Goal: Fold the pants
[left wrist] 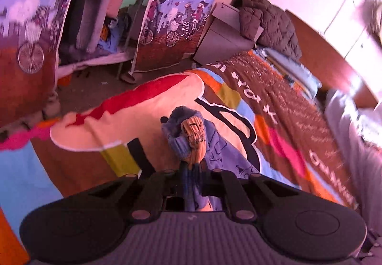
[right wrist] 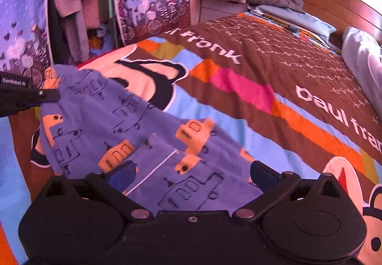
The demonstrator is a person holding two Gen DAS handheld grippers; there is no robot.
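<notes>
At centre frame the left tool (left wrist: 191, 143) pinches the pants (right wrist: 133, 136); right tool (right wrist: 191, 174) spread above them. Folding looks barely begun.

My left gripper (left wrist: 191, 167) and right gripper (right wrist: 191, 169) share matte black shells with round side bulges, silver pivot rivets on angled black linkage arms, the right one's fingers (right wrist: 263, 173) padded dark blue, the left's flank lettered GenRobot.AI in white.
</notes>
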